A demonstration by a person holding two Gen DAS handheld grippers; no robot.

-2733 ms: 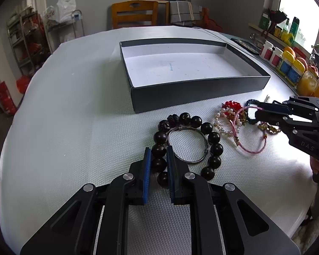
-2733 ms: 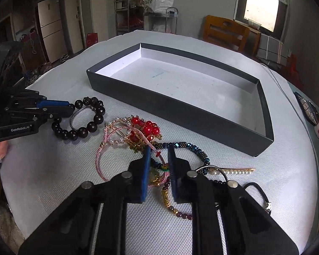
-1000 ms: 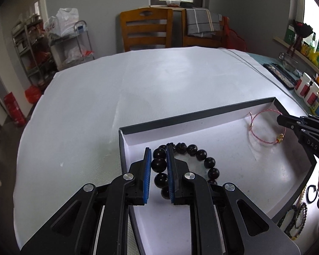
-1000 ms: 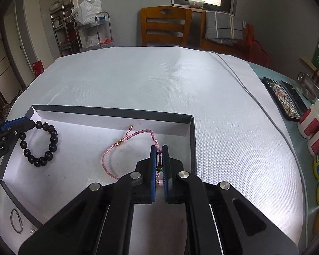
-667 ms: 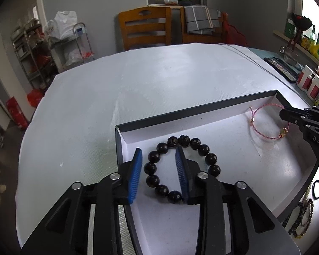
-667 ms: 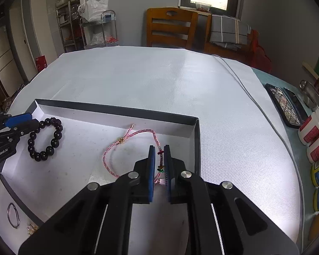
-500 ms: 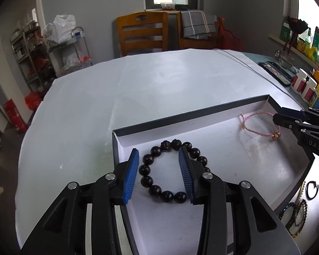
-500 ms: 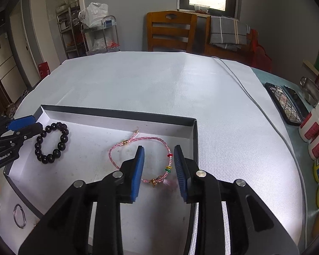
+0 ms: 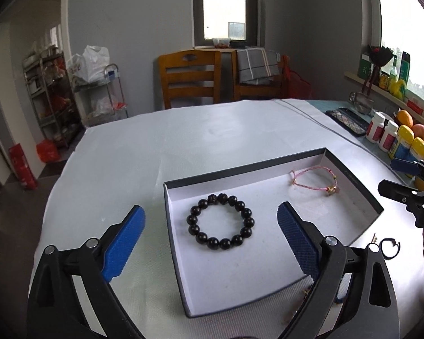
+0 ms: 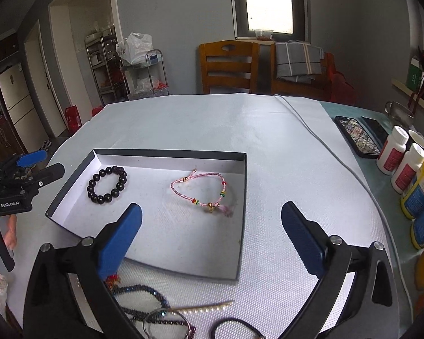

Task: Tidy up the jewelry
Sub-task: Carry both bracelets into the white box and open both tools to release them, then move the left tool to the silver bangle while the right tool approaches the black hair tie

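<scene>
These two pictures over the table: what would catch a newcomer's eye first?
Probably the shallow dark box with a white floor in the middle of the table, holding a black bead bracelet near its left end and a thin pink cord bracelet to the right. Next, the blue-padded jaws of the right gripper and left gripper, opening with nothing between the pads. More jewelry lies tangled on the cloth in front of the box.

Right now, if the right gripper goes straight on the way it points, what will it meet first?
Probably the pink cord bracelet lying on the white floor of the box, though depth is unclear. The right gripper is opening, with nothing between its pads.
</scene>
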